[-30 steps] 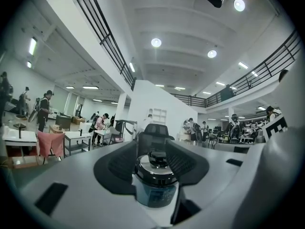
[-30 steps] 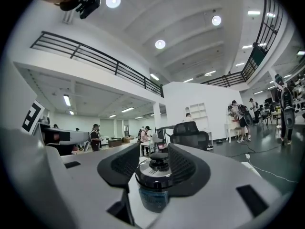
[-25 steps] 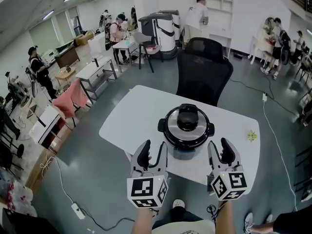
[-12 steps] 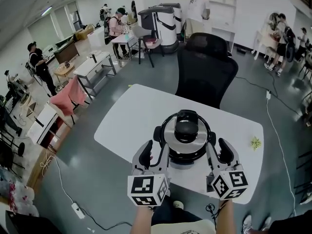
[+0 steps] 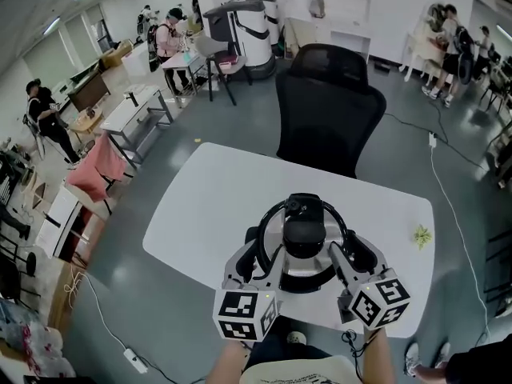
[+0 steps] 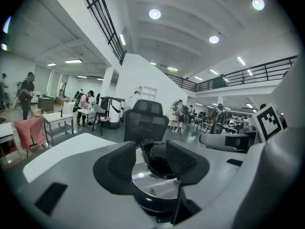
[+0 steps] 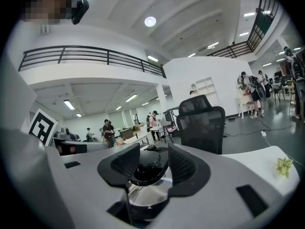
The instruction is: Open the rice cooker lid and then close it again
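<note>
The rice cooker (image 5: pixel 302 250) stands near the front edge of the white table (image 5: pixel 212 202). Its silver lid is down, with a black knob (image 5: pixel 304 232) on top and a black carry handle arched over it. My left gripper (image 5: pixel 256 256) is open beside the cooker's left flank. My right gripper (image 5: pixel 353 253) is open beside its right flank. In the left gripper view the cooker (image 6: pixel 153 178) shows through the gap of the left gripper (image 6: pixel 152 160), nothing pinched. The right gripper view shows the lid's knob (image 7: pixel 145 170) beyond the right gripper (image 7: pixel 153 165), also empty.
A black office chair (image 5: pixel 324 106) stands behind the table's far edge. A small green object (image 5: pixel 422 234) lies at the table's right end. Desks, a white machine (image 5: pixel 244 30) and several people fill the room behind; cables run over the grey floor.
Both grippers have moved forward from in front of the cooker to either side of it. The view has closed in on the table. The lid stays down.
</note>
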Demonstrator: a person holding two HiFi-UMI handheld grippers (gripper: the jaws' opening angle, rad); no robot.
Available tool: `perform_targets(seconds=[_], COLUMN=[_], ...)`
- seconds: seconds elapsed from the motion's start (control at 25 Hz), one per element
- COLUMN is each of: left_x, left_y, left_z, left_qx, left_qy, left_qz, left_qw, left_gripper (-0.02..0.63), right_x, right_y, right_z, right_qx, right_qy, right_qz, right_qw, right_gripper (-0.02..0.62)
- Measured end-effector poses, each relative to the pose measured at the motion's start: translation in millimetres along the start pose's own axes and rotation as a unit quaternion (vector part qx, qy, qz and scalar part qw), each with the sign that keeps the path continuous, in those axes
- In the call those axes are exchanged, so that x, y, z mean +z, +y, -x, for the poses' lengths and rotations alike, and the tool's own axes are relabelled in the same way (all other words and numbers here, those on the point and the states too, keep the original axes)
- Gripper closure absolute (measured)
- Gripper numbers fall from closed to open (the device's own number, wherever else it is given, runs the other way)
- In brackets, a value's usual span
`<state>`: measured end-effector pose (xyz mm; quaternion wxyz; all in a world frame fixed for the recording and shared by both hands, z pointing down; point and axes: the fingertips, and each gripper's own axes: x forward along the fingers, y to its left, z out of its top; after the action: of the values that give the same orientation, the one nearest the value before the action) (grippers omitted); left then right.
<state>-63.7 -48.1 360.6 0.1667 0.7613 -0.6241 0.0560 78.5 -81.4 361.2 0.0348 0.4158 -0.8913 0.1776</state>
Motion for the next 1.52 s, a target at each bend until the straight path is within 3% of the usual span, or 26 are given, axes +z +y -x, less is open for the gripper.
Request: perform_targets(seconds=[0.2, 0.36, 0.52, 0.76, 1.12, 1.24, 1.4, 1.52], left_x=[-8, -12, -11, -26, -33, -35, -38, -38], left_y=[5, 5, 6, 12, 14, 9, 0, 0], left_z=[-35, -62, -79, -91, -114, -116, -122, -128], left_qx=[-0.06, -0.118, -0.17, -0.234, -0.277, -0.28, -0.276, -0.26], left_qy=[0.034, 0.07, 0.097, 0.134, 0.175, 0.187, 0.207, 0.207], left_qz=[0.04, 0.081, 0.125, 0.218, 0.285, 0.297, 0.342, 0.36], left_qw=[0.9968, 0.9872, 0.9727, 0.938, 0.901, 0.8938, 0.8742, 0.8717], left_gripper=[0.41, 0.407, 0.405, 0.394, 0.388, 0.39, 0.407, 0.426], right_x=[-9, -11, -16, -33, -40, -43, -46, -45], right_y=[-4, -10, -17, -19, -18, -18, -23, -27], right_z=[-32, -54, -73, -90, -111, -112, -113, -115], right_qx=[0.028, 0.055, 0.071, 0.085, 0.095, 0.101, 0.105, 0.106], right_qy=[0.031, 0.055, 0.08, 0.095, 0.137, 0.156, 0.173, 0.167], right_qz=[-0.042, -0.098, -0.156, -0.229, -0.281, -0.299, -0.329, -0.378], right_qw=[0.998, 0.992, 0.982, 0.965, 0.945, 0.936, 0.922, 0.904], right_gripper=[0.394, 0.396, 0.397, 0.396, 0.399, 0.402, 0.402, 0.425])
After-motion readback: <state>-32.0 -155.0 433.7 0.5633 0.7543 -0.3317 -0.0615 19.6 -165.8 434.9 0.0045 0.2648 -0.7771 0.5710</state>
